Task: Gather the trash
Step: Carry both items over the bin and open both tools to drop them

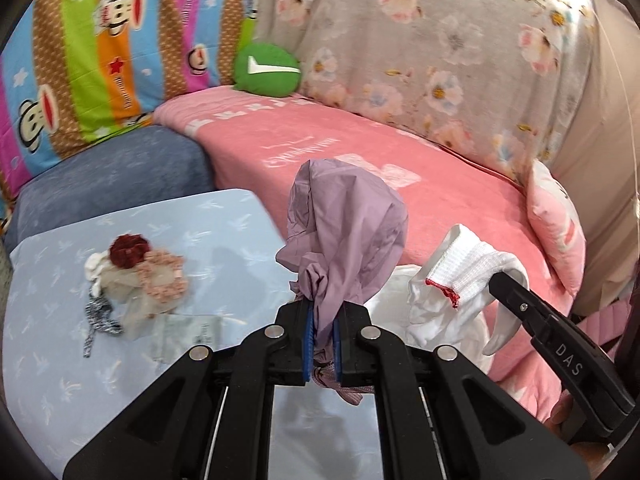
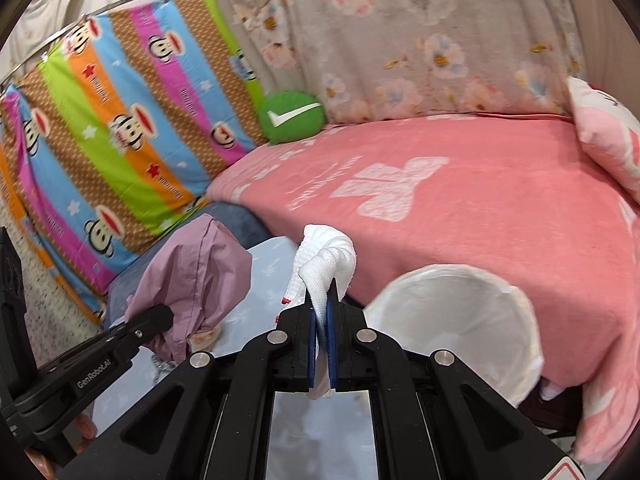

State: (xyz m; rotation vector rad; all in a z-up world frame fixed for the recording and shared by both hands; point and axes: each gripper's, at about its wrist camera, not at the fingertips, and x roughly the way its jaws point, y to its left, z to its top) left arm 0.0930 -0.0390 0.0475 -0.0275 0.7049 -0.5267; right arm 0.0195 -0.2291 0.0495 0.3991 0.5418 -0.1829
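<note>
My left gripper (image 1: pixel 322 330) is shut on a crumpled purple cloth (image 1: pixel 346 236), held above the light blue table (image 1: pixel 60 360). The same purple cloth (image 2: pixel 196 268) shows at the left of the right wrist view, pinched by the left gripper (image 2: pixel 158 318). My right gripper (image 2: pixel 322 332) is shut on a white knit glove (image 2: pixel 328 260) with a red-stitched cuff. That glove (image 1: pixel 460 268) hangs at the right gripper (image 1: pixel 498 280) in the left wrist view, over a white-lined trash bin (image 1: pixel 394 292). The bin (image 2: pixel 460 320) stands open just right of my right gripper, beside the pink sofa.
A heap of scraps (image 1: pixel 136 280), dark red, pink and white with a patterned strip, lies on the blue table by a clear wrapper (image 1: pixel 188 332). Behind are a pink blanket (image 2: pixel 460 200), a green round cushion (image 2: pixel 290 116), a pink pillow (image 2: pixel 608 136) and a striped monkey-print sheet (image 2: pixel 120 140).
</note>
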